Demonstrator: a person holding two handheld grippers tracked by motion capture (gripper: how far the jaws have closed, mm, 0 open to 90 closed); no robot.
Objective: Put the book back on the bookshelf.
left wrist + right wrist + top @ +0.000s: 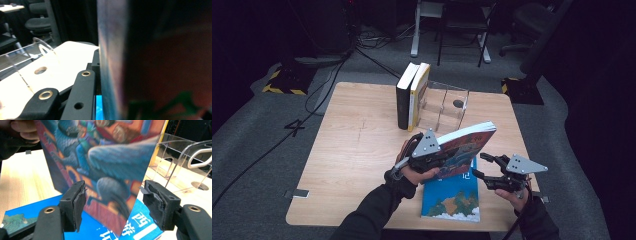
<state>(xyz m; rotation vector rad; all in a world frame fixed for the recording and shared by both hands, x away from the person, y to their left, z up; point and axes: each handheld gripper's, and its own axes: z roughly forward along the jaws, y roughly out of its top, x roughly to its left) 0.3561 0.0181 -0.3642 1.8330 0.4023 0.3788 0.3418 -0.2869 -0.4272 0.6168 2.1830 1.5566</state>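
**Illustrated book held tilted above a blue book**

A person holds a thick paperback, the illustrated book (464, 147), tilted up over a blue book (452, 197) that lies flat on the wooden table (357, 150). The raised book's cover carries a busy painted picture in reds, oranges and blues, with figures and a feathered, winged creature; its pale page edges face up and away from the blue book. The left gripper (432, 155) pinches this book near its lower corner, just above the blue book, its jaws pressed on the cover. The right gripper (484, 167) hovers beside the blue book's right edge, its jaws spread apart, the raised book's lower corner beyond the gap and untouched. The blue book shows white Chinese characters. Beyond it stand two upright books (412, 95) against a clear acrylic rack (447, 107).
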